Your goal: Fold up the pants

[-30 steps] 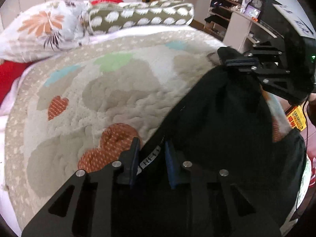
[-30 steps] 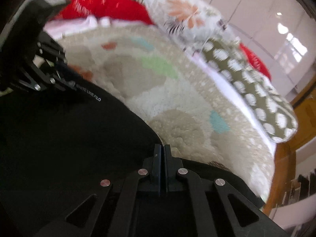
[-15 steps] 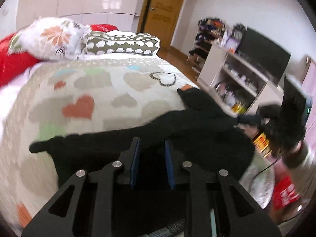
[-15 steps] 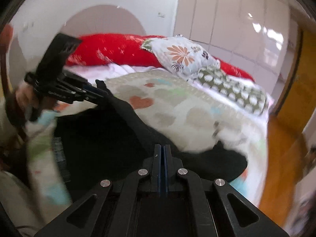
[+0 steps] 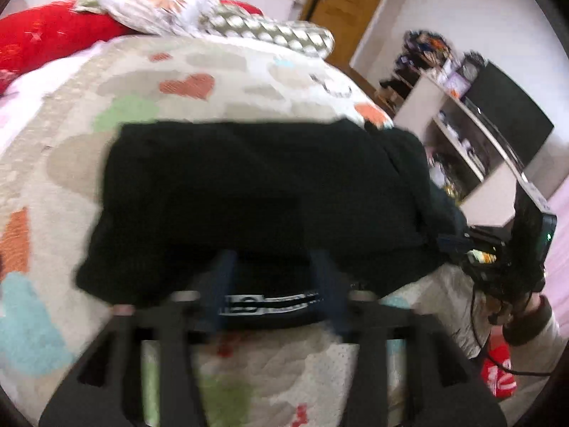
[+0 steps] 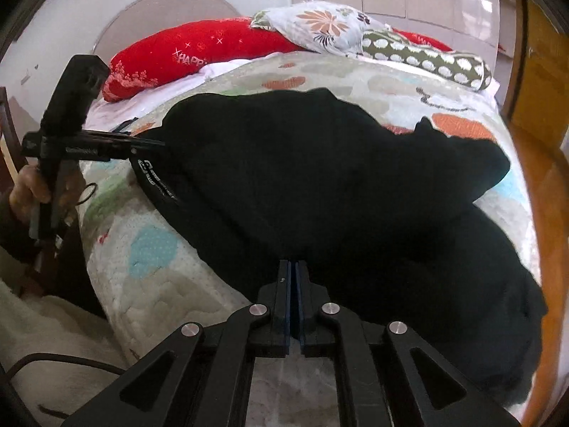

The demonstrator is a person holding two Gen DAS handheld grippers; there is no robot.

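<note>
Black pants point(image 5: 256, 195) lie spread across the heart-patterned quilt point(image 5: 220, 71), waistband with white lettering point(image 5: 270, 302) toward me. My left gripper point(image 5: 274, 274) has its jaws apart, straddling the waistband without pinching it; the view is motion-blurred. In the right wrist view the pants point(image 6: 338, 185) cover the bed's near half. My right gripper point(image 6: 293, 270) is shut on the pants' near edge. The left gripper point(image 6: 156, 144) shows there at the waistband's left end; the right gripper point(image 5: 448, 240) shows in the left wrist view at the pants' right end.
Red point(image 6: 185, 57), floral point(image 6: 320, 25) and spotted point(image 6: 426, 60) pillows lie at the head of the bed. A white shelf unit point(image 5: 462, 135) and a dark screen point(image 5: 508, 114) stand right of the bed. Wood floor point(image 6: 547, 185) borders the bed's far side.
The pants were lifted and swung out, and now lie flat on the quilt. My left jaws have opened wider around the waistband. My right gripper stays shut on the fabric.
</note>
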